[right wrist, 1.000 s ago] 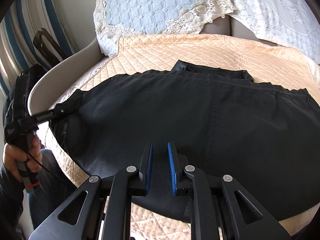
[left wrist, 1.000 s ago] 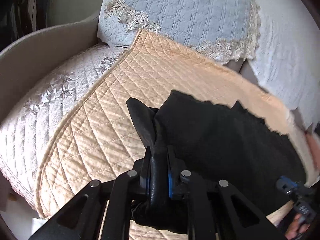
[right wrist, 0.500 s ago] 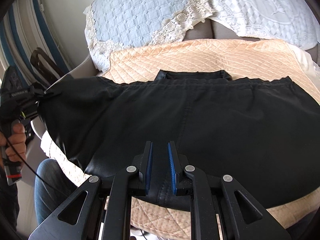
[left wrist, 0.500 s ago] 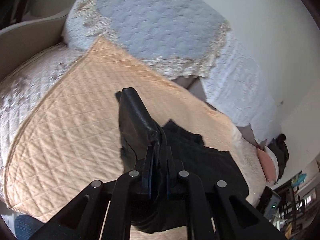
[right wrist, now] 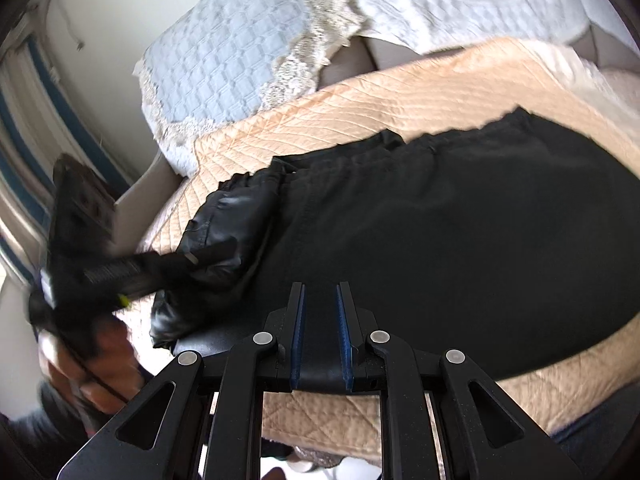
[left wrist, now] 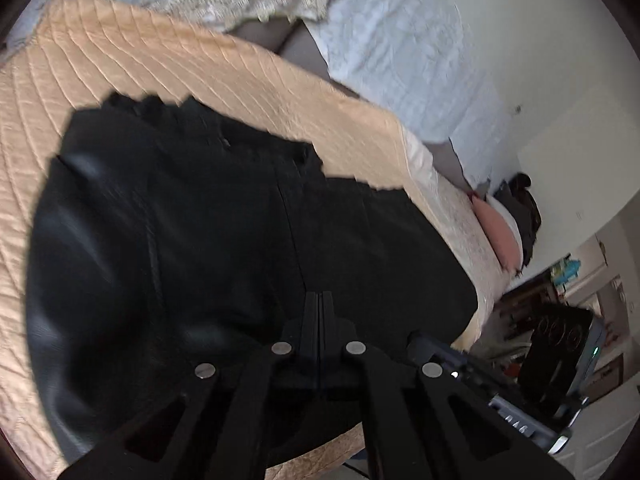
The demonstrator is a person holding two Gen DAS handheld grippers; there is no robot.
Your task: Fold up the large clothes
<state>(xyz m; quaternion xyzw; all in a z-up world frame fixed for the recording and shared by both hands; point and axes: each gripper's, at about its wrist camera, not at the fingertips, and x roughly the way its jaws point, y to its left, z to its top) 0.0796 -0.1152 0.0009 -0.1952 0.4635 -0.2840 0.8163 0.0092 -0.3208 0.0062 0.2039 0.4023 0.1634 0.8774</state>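
A large black garment (left wrist: 200, 240) lies spread on a peach quilted cover (left wrist: 180, 68) over a sofa seat. My left gripper (left wrist: 320, 296) hovers over the garment's middle. Its jaws are closing and stand pressed together, with no cloth seen between them. In the right wrist view the garment (right wrist: 460, 240) has its left end folded over as a shiny flap (right wrist: 228, 220). The blurred left gripper (right wrist: 216, 250) reaches in from the left, its tip over that flap. My right gripper (right wrist: 320, 292) is at the near hem, its blue pads holding a thick fold of black cloth.
Pale blue lace-edged covers (right wrist: 224, 60) drape the sofa back behind the quilt (right wrist: 400, 96). A pink cushion (left wrist: 500, 236) lies at the far right end. A person's hand (right wrist: 104, 360) holds the left gripper's handle. A dark device (left wrist: 556, 344) stands beyond the sofa's right edge.
The left gripper swung right, carrying the garment's end over the rest; the cloth that stood in its jaws is gone from them. The right gripper rolled and shifted, still gripping the hem.
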